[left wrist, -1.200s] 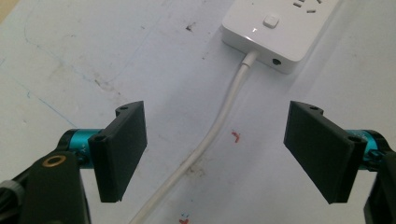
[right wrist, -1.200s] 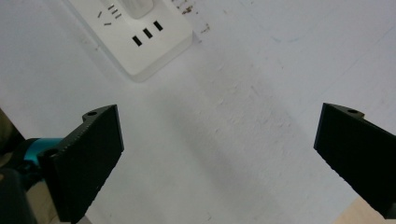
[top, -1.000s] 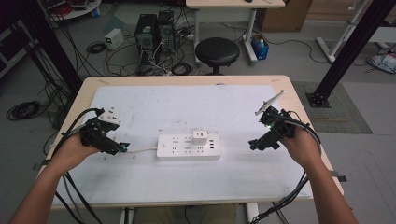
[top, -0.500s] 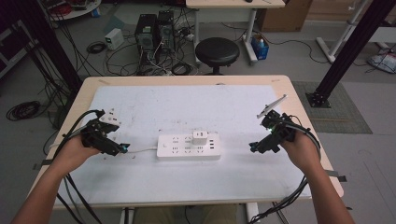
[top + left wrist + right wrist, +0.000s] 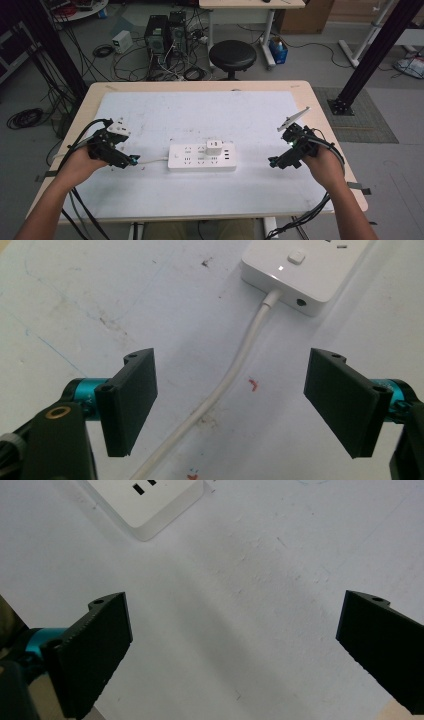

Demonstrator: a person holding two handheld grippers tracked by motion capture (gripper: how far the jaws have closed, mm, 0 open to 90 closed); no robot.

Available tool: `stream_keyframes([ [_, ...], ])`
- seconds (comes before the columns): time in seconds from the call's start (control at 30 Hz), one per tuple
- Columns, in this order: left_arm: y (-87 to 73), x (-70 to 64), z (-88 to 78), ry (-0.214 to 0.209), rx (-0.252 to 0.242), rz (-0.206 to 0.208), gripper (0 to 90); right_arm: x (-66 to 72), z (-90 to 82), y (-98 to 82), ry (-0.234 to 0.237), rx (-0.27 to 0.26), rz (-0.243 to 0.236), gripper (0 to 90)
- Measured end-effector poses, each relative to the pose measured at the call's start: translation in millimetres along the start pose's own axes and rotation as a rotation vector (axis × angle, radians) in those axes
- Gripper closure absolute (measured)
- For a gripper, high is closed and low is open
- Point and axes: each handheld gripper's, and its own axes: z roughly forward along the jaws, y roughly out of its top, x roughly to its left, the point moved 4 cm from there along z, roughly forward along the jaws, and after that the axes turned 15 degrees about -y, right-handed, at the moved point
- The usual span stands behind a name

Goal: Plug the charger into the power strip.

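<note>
White sheeting covers the table (image 5: 150, 200), and the white power strip (image 5: 202, 157) lies near its middle with its long axis running left to right, a small white plug (image 5: 214, 147) seated on top and its cable (image 5: 150, 161) leaving the left end. The left gripper (image 5: 131, 161) hangs just off that end, jaws apart astride the cable (image 5: 235, 370) without touching it. The right gripper (image 5: 272, 162) faces the strip's right end from farther off, jaws wide and empty.
</note>
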Motion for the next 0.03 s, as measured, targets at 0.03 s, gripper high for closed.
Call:
stream_keyframes([
  [0.03, -0.4, -0.1, 0.2, 0.002, -0.004, -0.005, 21.4, -0.4, -0.6, -0.6, 0.000, -0.001, 0.001, 0.7],
])
